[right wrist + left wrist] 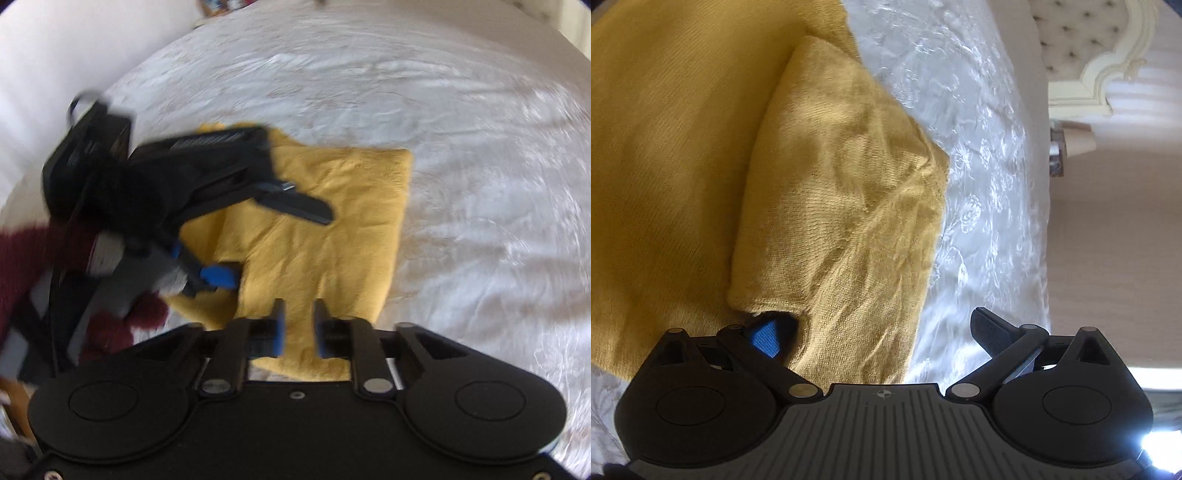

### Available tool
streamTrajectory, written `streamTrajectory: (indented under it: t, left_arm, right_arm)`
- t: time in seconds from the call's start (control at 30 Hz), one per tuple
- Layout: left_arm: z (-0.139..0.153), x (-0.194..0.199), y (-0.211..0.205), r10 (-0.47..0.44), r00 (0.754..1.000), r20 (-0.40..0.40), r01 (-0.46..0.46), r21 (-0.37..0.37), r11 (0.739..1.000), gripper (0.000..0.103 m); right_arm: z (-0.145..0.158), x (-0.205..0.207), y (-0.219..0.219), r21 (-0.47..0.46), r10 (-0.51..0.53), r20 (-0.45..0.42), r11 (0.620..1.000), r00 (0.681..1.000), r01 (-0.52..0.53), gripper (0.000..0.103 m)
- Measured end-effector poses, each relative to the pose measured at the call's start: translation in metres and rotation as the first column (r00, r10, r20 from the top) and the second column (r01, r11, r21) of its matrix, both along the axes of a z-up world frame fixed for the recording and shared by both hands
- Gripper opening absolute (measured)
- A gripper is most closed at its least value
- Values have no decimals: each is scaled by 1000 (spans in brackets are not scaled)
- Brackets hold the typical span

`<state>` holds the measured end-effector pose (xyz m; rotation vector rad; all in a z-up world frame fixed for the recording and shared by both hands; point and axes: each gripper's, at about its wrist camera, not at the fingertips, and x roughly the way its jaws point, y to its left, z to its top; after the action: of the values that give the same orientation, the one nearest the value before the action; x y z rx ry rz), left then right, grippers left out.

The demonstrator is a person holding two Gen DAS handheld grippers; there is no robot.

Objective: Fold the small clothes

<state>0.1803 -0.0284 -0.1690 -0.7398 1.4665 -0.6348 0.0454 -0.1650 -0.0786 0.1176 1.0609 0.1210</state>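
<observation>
Jaws of left gripper point(875, 328) spread full wide, clamped on nothing; blue-padded finger point(764, 338) tucked under edge of folded flap point(834, 206) of yellow knit garment point(665, 147), other finger out over white bedspread point(990, 184), clear of cloth. Prob. a let-go posn: fold lies flat on garment body ahead of jaws, needs no holding.

Jaws of right gripper point(298, 325) part-way apart, nothing pinched; garment directly ahead and between fingertips, near hem just under them. Looks poised over hem for next fold, approx. halfway thru. Dark red sleeve point(26, 258) off to left of right jaws.
</observation>
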Motion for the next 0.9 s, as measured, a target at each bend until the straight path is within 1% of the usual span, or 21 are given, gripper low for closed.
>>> streamTrajectory:
  t: [0.03, 0.07, 0.13, 0.2, 0.27, 0.3, 0.33, 0.37, 0.4, 0.43, 0.47, 0.53, 0.6, 0.67, 0.7, 0.77, 0.83, 0.9]
  left_arm:
    - [4, 2, -2, -19, 1000, 13, 19, 11, 1000, 103]
    - [8, 4, -4, -39, 999, 27, 38, 19, 999, 103]
    - [13, 8, -8, -69, 997, 34, 68, 24, 997, 103]
    - [17, 14, -12, -86, 996, 23, 86, 22, 996, 103]
    - [19, 21, -18, -97, 995, 14, 96, 12, 995, 103]
    - [20, 24, -20, -101, 995, 7, 101, 12, 995, 103]
    - [20, 28, -23, -107, 994, -1, 107, 11, 994, 103]
    - [20, 30, -26, -113, 994, -7, 113, 9, 994, 103]
    - [19, 32, -27, -124, 992, -15, 124, 8, 992, 103]
    - [19, 34, -29, -135, 991, -21, 135, 12, 991, 103]
    - [18, 34, -31, -151, 988, -26, 151, 22, 988, 103]
    - [18, 34, -31, -172, 985, -24, 173, 28, 985, 103]
    - [18, 32, -26, -175, 984, -31, 175, 22, 984, 103]
    - [18, 27, -17, -154, 987, -37, 155, 17, 988, 103]
    - [19, 24, -11, -137, 990, -44, 138, 11, 990, 103]
    - [17, 16, 1, -100, 994, -53, 100, 1, 995, 103]
    - [14, 8, 12, -58, 996, -70, 58, -5, 998, 103]
    - [7, 2, 16, -32, 995, -94, 30, -20, 999, 103]
  right_arm:
    - [-2, -1, 9, -26, 40, 4, 999, 999, -39, 67]
    - [-5, -1, 18, -45, 76, 9, 996, 997, -76, 72]
    - [-11, -2, 35, -81, 149, 9, 986, 989, -148, 71]
    - [-19, -2, 52, -136, 229, -6, 964, 973, -228, 71]
    - [-29, -4, 68, -209, 320, -25, 925, 947, -318, 71]
    - [-34, -6, 75, -253, 362, -37, 898, 932, -359, 71]
    - [-38, -9, 81, -303, 397, -49, 868, 917, -392, 69]
    - [-42, -11, 85, -350, 426, -58, 838, 903, -418, 64]
    - [-44, -13, 87, -382, 445, -60, 817, 894, -432, 59]
    - [-43, -14, 86, -393, 450, -54, 811, 891, -433, 38]
    - [-40, -12, 82, -377, 438, -48, 824, 898, -422, 16]
    - [-29, -6, 65, -295, 362, -14, 889, 932, -350, 14]
    - [-15, 1, 41, -203, 247, 29, 950, 969, -236, 13]
    - [-2, 6, 17, -116, 115, 55, 987, 992, -108, 13]
    - [3, 8, 5, -73, 53, 62, 996, 997, -48, 13]
    - [8, 11, -17, 1, -49, 59, 999, 997, 49, 13]
    - [11, 13, -30, 42, -105, 50, 994, 993, 103, 13]
    - [11, 13, -37, 64, -127, 43, 990, 991, 125, 13]
